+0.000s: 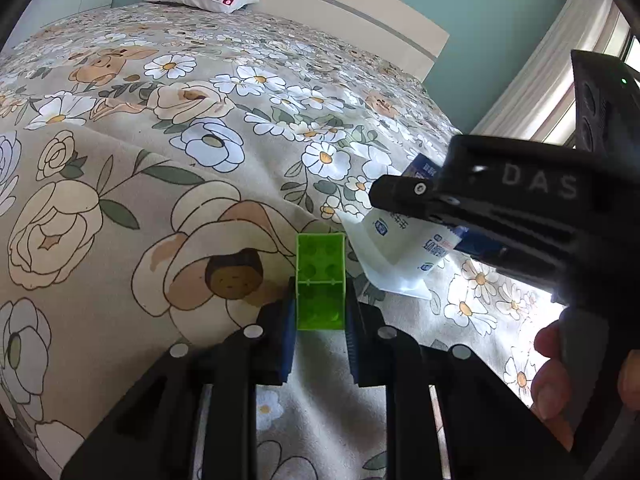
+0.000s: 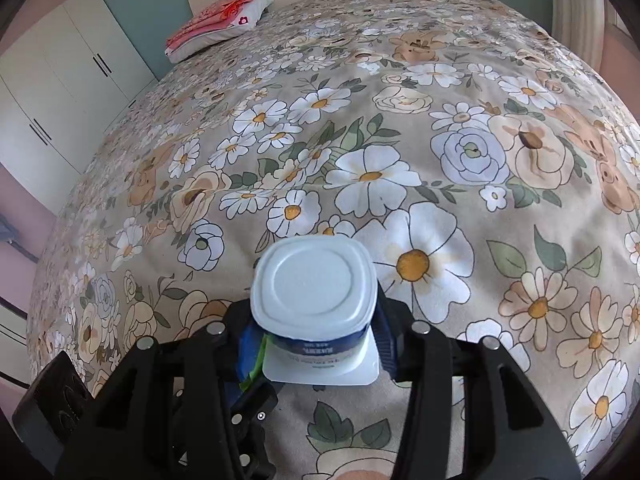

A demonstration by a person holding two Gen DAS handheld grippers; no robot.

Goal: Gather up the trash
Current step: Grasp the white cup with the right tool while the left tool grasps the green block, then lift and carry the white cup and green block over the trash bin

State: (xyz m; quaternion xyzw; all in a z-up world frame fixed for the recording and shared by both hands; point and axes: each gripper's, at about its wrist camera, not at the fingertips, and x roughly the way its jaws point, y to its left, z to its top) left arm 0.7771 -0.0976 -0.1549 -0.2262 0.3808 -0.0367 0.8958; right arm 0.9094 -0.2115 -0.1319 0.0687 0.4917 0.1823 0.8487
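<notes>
Bedroom; floral bedspread (image 2: 400, 128) fills both views, pale headboard (image 1: 360, 12) and folded pink-and-white bedding (image 2: 220, 20) at the far end, white wardrobe (image 2: 60, 92) far left in the right wrist view, curtain (image 1: 560, 60) far right in the left wrist view.

Left gripper (image 1: 320, 320): jaws closed onto a green block (image 1: 320, 280), blue pads pressing its two sides. Block stands up out of the grip, studded face toward the camera. Judged lifted clear of the cover, though its lower end is hidden between the pads.

Right gripper (image 2: 316, 336): clamped on a white yogurt cup (image 2: 316, 292), held sideways so the flat base faces the lens and the wider rim sits low between the fingers. Side grip probably suits the cup's soft walls. From the left wrist view the same gripper (image 1: 400, 192) crosses in from the right, cup (image 1: 400, 252) hanging just beside the block; printed label partly readable, blue band behind.

Both pieces of trash appear in hand and brought close together, likely for carrying off as a pair. No bin shows in either frame.

Hard to make out: a green sliver beside the cup's left edge in the right wrist view, probably the block. Cup contents unseen. Part of the person's hand (image 1: 556, 376) shows at the near right, cut off by the frame.
</notes>
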